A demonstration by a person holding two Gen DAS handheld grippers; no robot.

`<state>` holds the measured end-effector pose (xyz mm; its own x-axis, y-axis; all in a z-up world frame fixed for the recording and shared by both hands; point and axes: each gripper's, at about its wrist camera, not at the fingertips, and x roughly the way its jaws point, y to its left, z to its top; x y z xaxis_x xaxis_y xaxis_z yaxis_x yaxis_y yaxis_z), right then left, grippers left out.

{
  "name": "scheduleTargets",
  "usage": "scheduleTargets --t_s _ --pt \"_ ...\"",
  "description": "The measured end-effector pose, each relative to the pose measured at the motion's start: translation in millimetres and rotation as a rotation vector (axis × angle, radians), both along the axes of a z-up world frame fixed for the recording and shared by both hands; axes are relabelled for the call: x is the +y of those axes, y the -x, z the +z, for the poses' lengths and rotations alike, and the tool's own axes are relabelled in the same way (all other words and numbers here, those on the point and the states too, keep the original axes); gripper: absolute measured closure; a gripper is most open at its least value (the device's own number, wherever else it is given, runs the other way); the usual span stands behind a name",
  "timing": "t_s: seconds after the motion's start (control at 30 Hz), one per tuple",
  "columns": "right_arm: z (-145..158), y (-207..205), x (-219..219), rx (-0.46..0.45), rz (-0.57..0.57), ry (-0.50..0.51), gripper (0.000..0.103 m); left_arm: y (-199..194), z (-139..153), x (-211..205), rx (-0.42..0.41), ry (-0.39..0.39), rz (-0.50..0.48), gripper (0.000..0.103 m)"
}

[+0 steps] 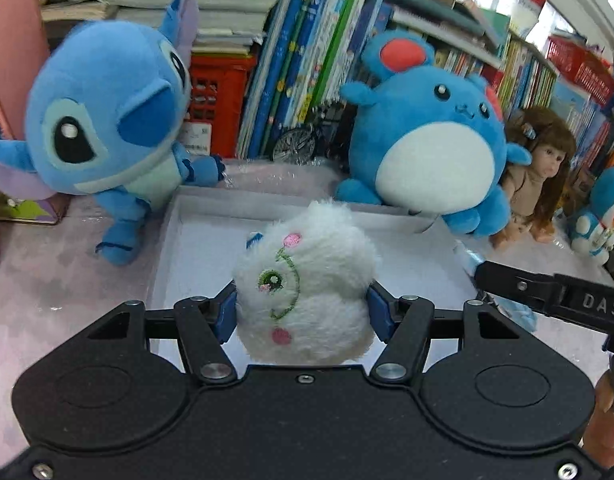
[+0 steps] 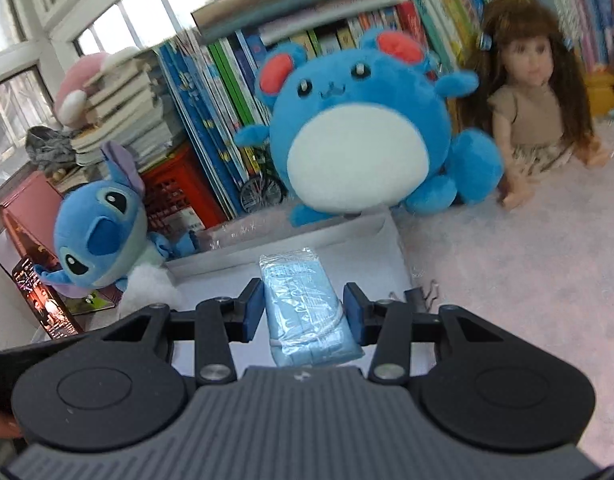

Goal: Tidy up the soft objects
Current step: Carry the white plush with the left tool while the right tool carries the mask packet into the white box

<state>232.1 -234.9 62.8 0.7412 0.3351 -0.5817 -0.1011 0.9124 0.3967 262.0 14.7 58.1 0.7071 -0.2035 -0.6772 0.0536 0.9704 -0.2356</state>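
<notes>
My left gripper [image 1: 301, 308] is shut on a fluffy white plush ball [image 1: 307, 280] with an embroidered green eye and pink cheeks, held above a shallow white box [image 1: 195, 240]. My right gripper [image 2: 303, 310] is shut on a light-blue pack wrapped in clear plastic [image 2: 303, 304], held over the same white box [image 2: 387, 240]. The right gripper's black finger [image 1: 547, 292] shows at the right edge of the left wrist view, with a bit of the blue pack [image 1: 469, 256] at its tip. A tuft of the white plush [image 2: 151, 284] shows at the left in the right wrist view.
Behind the box stand a blue long-eared plush [image 1: 103, 120] on the left, a round blue plush with a white belly [image 1: 427, 132] and a brown-haired doll [image 1: 535, 172]. Rows of books [image 1: 307, 60] and a red crate [image 1: 215, 92] form the back wall. A small blue-white plush [image 1: 603, 216] sits far right.
</notes>
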Motion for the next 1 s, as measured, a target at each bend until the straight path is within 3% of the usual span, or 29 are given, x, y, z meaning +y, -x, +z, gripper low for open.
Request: scheduleTargets --t_s 0.17,0.33,1.0 --pt "-17.0 -25.8 10.2 0.089 0.006 -0.017 0.054 -21.9 -16.9 -3.4 0.085 0.027 -0.005 0.042" --pt "-33.4 -41.0 20.8 0.146 -0.004 -0.022 0.054 -34.5 -28.3 -5.7 0.105 0.003 0.020 0.042" --pt "-62.5 -52.5 30.7 0.186 -0.015 0.020 0.054 -44.9 -47.7 -13.9 0.126 -0.076 0.020 0.041"
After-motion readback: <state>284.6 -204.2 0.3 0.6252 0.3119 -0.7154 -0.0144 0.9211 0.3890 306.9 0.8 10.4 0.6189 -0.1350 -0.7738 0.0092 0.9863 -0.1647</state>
